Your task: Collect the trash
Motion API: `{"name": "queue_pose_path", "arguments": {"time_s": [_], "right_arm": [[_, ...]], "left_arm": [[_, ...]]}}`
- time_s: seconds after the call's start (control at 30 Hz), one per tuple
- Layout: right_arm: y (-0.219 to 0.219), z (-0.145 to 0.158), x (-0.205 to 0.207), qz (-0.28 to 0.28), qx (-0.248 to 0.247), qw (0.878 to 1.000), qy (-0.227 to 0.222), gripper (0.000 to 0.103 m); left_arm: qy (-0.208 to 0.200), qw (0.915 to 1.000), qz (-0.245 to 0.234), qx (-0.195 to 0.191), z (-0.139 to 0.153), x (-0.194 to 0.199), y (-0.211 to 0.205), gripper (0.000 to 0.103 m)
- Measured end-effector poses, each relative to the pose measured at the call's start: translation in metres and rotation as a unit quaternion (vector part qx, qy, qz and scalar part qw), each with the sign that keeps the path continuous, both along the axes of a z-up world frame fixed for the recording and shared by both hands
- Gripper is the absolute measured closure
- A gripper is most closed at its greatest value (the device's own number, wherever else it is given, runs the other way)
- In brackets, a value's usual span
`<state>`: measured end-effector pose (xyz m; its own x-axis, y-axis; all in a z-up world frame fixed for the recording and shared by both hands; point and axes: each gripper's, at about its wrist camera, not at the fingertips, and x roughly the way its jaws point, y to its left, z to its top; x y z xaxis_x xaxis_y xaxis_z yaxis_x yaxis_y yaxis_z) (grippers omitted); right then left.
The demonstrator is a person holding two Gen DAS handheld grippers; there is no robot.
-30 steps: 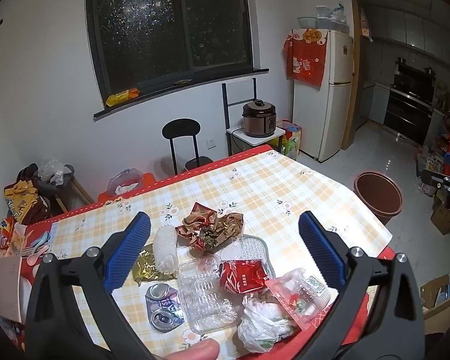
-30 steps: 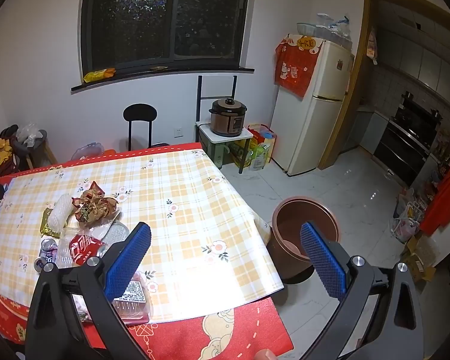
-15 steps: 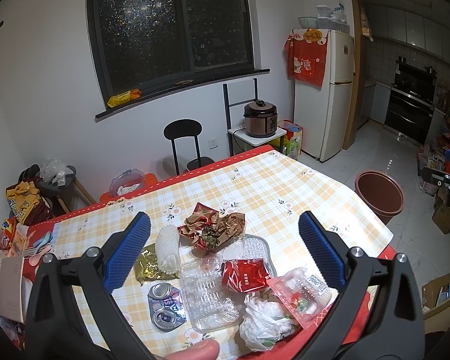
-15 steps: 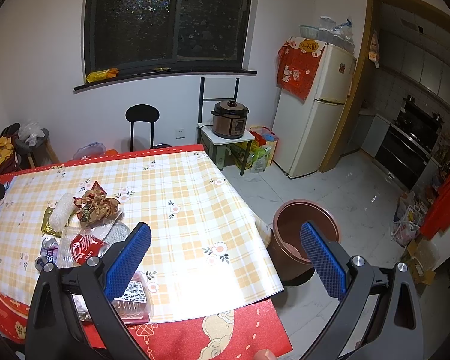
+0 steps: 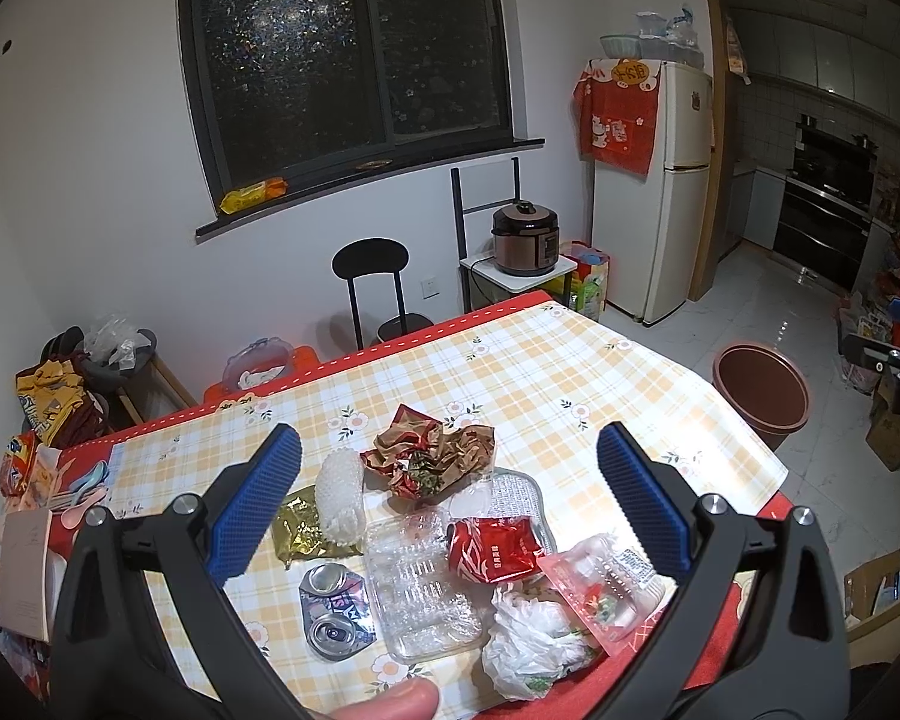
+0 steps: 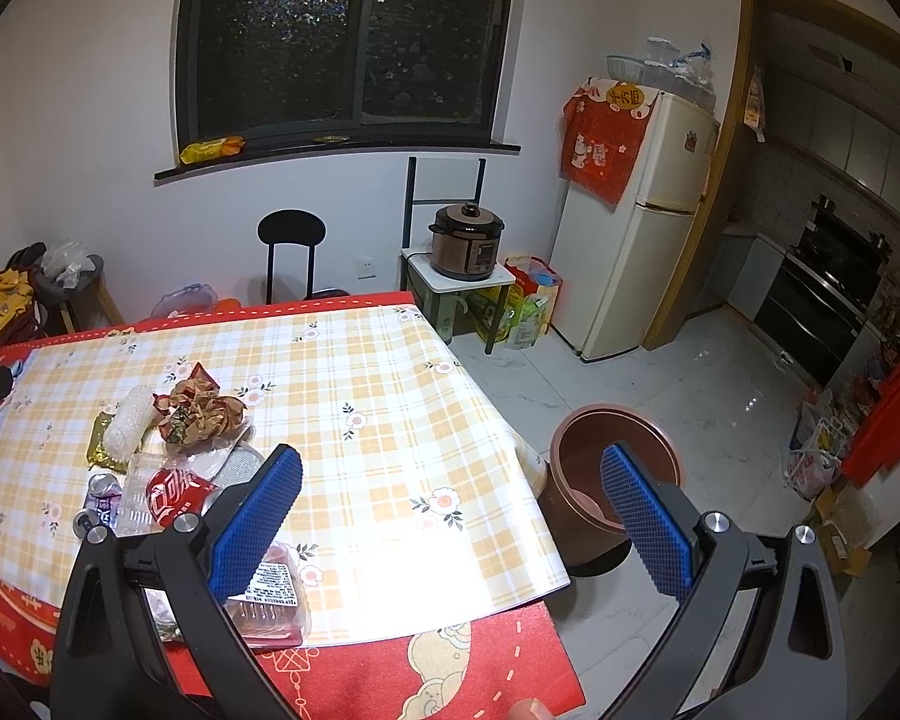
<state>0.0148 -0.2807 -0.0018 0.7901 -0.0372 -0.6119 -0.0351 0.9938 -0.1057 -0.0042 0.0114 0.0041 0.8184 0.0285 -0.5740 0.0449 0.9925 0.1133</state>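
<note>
A heap of trash lies on the checked table: a crumpled brown-red wrapper, a white foam roll, a gold foil wrapper, a crushed can, a clear plastic tray, a red packet, a white plastic bag and a clear labelled pack. My left gripper hangs open and empty above the heap. My right gripper is open and empty over the table's right front edge; the heap lies to its left. A brown bin stands on the floor to the right.
The bin also shows in the left wrist view. A black chair, a rice cooker on a small stand and a white fridge stand behind the table. Bags and boxes crowd the left wall and the right floor.
Both views have shifted slightly; the left gripper drew back a little from the heap. Both grippers stay open and nothing on the table moved.
</note>
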Motion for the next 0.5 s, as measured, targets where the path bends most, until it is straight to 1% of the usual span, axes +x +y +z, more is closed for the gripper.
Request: {"name": "queue_pose_path", "arguments": {"time_s": [0.5], "right_arm": [[0.0020,-0.0015,-0.0011,0.001,0.000,1.000,0.003,0.004]], "left_arm": [[0.002,1.0000,-0.005,0.000,-0.0007,-0.0004,-0.0059,0.005]]}}
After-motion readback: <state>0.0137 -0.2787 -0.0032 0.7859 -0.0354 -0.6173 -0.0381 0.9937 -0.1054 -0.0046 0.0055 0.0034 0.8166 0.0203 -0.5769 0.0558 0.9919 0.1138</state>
